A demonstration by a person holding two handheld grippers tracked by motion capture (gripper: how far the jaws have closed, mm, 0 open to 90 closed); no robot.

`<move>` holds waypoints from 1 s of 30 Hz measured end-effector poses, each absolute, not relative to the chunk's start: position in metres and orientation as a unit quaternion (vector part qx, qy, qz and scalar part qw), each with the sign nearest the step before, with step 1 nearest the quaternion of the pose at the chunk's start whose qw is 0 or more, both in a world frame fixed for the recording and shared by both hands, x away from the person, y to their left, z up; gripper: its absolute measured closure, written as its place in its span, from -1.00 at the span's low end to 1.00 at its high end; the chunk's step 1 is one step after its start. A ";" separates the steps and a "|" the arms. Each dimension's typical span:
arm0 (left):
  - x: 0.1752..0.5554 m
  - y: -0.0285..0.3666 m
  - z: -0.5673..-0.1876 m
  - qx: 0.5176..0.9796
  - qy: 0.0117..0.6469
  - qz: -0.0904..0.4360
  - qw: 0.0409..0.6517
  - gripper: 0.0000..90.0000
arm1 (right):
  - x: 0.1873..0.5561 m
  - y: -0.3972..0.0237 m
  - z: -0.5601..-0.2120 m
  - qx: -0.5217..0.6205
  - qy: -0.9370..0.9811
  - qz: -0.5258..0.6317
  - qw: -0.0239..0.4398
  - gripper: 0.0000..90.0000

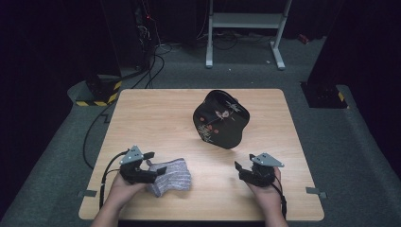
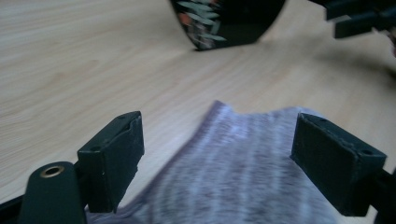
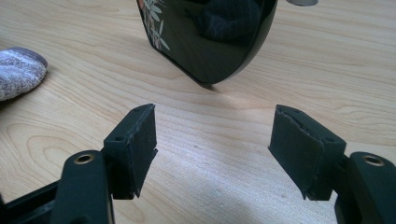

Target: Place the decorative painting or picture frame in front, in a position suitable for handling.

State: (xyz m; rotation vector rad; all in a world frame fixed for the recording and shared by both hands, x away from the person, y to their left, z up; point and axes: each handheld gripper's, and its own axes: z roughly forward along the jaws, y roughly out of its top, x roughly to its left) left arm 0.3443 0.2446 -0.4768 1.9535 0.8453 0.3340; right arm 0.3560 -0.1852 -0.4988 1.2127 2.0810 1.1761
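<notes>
A grey knitted cloth (image 1: pixel 172 177) lies bunched near the table's front left. My left gripper (image 1: pixel 155 162) stands open over its left part; in the left gripper view the cloth (image 2: pixel 243 163) runs between the two black pads (image 2: pixel 116 158), which are wide apart. A glossy black lacquer tray (image 1: pixel 221 118) with a flower pattern sits at the table's middle. My right gripper (image 1: pixel 244 168) is open at the front right, with bare wood between its pads (image 3: pixel 135 144). It points at the tray (image 3: pixel 210 42). The cloth's end (image 3: pixel 18 70) shows at the left edge there.
The light wooden table (image 1: pixel 156 118) has bare room at its left and back. Beyond it are cables on grey carpet, a hazard-striped base (image 1: pixel 98 92) at the back left and a white frame's legs (image 1: pixel 246 28) behind.
</notes>
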 end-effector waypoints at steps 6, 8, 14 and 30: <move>0.341 0.219 -0.490 0.848 0.309 0.119 0.413 -0.61 | 0.355 -0.185 -0.499 0.440 0.757 0.427 0.226 -0.31; 0.342 0.216 -0.496 0.860 0.307 0.120 0.389 -0.61 | 0.356 -0.184 -0.499 0.436 0.759 0.428 0.225 -0.31; 0.342 0.216 -0.504 0.873 0.293 0.106 0.375 -0.17 | 0.356 -0.183 -0.500 0.433 0.762 0.426 0.223 -0.31; 0.351 0.228 -0.512 0.849 0.326 0.064 0.410 0.10 | 0.356 -0.180 -0.502 0.428 0.766 0.426 0.219 -0.30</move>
